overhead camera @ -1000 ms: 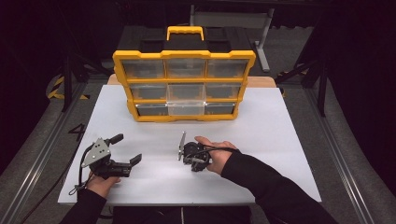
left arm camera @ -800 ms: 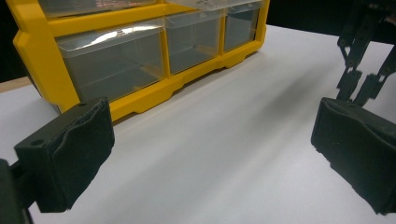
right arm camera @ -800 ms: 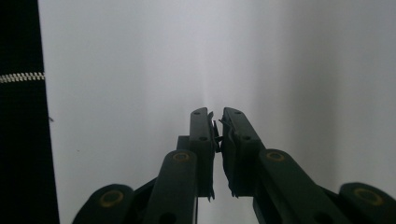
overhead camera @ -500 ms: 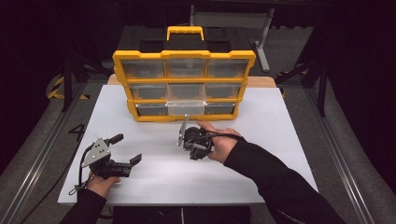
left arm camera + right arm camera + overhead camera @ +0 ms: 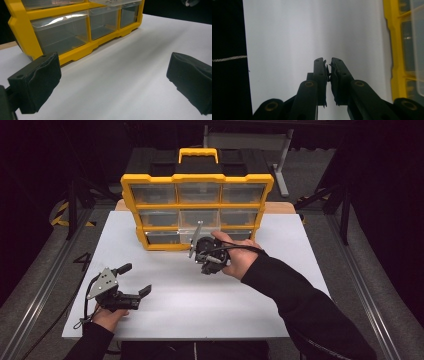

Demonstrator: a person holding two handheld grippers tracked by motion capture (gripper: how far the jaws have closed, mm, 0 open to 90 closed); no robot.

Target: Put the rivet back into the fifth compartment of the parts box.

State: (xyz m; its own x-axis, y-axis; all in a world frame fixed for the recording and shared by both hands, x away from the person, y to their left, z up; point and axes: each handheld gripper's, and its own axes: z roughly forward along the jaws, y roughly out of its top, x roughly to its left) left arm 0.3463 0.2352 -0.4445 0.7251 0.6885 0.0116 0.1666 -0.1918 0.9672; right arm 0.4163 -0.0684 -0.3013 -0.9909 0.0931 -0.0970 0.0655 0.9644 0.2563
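Observation:
A yellow organizer (image 5: 197, 206) with clear drawers stands at the back of the white table (image 5: 280, 285). Its centre drawer (image 5: 199, 222) in the middle row sticks out a little. My right gripper (image 5: 200, 256) hovers just in front of the bottom drawers, turned sideways and pointing left. In the right gripper view its jaws are closed, and the right gripper (image 5: 328, 62) holds nothing, with the organizer's yellow frame (image 5: 395, 50) along the right. My left gripper (image 5: 136, 279) rests at the near left, open. The left gripper (image 5: 113, 80) points at the bottom drawers (image 5: 62, 35), its pads (image 5: 37, 82) wide apart.
Bare white tabletop (image 5: 200, 310) lies between the two grippers and the near edge. The organizer's black and yellow carry handle (image 5: 198, 154) rises at its top. Dark floor and metal stands (image 5: 75, 200) surround the table.
My right gripper has moved away from the person, from mid-table up to the front of the organizer. The left gripper has stayed put and open.

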